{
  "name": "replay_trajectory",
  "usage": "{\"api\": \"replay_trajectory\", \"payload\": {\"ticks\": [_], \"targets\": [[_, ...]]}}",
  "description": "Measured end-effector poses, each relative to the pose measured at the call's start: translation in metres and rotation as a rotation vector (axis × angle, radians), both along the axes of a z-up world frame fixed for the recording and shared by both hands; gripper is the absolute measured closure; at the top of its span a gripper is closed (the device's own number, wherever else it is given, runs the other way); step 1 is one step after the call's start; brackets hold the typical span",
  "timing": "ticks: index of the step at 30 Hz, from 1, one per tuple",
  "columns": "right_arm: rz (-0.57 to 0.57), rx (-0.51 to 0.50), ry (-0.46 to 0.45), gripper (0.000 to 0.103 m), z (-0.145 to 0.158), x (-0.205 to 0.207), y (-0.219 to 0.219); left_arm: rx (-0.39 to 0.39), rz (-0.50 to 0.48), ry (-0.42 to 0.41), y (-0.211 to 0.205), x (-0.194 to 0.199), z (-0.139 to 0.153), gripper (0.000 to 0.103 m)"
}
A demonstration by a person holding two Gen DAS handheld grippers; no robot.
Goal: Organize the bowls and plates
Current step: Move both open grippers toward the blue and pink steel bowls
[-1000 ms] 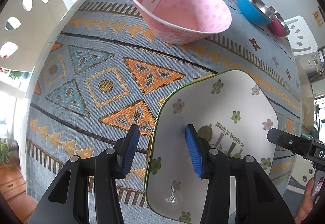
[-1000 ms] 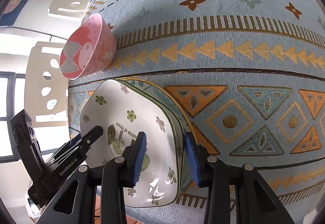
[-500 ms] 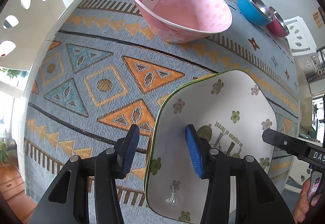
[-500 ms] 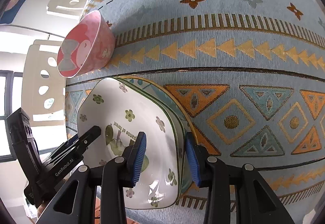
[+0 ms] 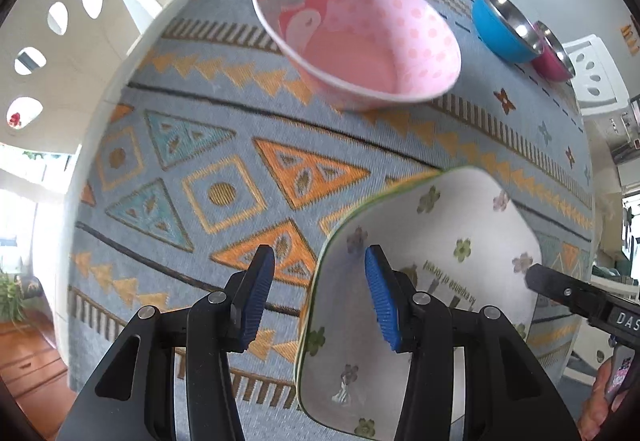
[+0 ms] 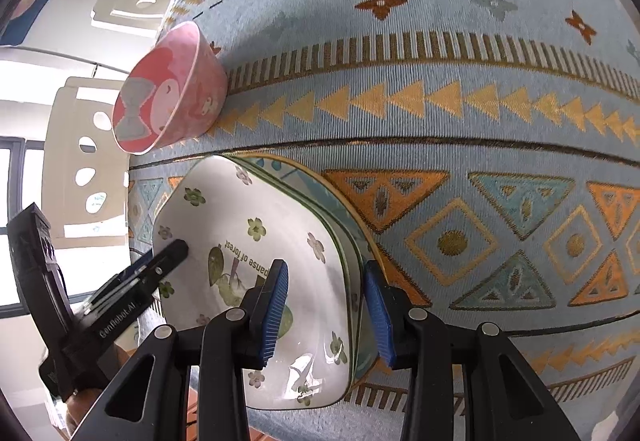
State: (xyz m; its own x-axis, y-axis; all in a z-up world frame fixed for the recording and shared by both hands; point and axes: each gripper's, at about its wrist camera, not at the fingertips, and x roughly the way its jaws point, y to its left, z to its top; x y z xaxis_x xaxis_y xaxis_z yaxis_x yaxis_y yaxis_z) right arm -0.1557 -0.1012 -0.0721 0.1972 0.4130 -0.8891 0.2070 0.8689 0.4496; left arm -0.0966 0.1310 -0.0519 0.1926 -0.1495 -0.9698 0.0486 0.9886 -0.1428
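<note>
Slippage is the likely hazard: the left gripper (image 5: 320, 297) and right gripper (image 6: 326, 311) each straddle opposite rims of the white floral plate (image 6: 256, 273) with jaws spread, unclamped. It sits atop stacked plates at the table's near edge on the tablecloth (image 6: 460, 129), so an uneven squeeze could tip it off.

Each claw is built alike: the left claw (image 5: 318, 297) and the right claw (image 6: 322, 311) have matte black angular arms with triangular cut-outs, round silver screw heads at the joints, and ribbed bright-blue pads (image 5: 378, 297) on the inner faces. Seen from the right wrist view at eight o'clock, the left body carries white lettering reading "GenRobot.AI". At five o'clock in the left wrist view, bare skin of the right hand (image 5: 600, 407) shows, beside white letters "DAS".
</note>
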Motion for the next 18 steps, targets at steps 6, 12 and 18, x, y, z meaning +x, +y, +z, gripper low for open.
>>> {"api": "replay_trajectory", "payload": {"ticks": [6, 12, 18], "targets": [[-0.03, -0.002, -0.068, 0.065, 0.021, 0.01, -0.015, 0.013, 0.011, -0.033, 0.002, 0.013, 0.016, 0.054], [-0.024, -0.004, -0.137, 0.035, 0.035, 0.027, -0.02, 0.008, 0.045, -0.054, 0.008, 0.03, 0.023, 0.041], [-0.022, -0.003, -0.132, 0.035, 0.038, 0.058, -0.023, 0.012, 0.047, -0.065, 0.003, 0.051, 0.031, 0.041]]}}
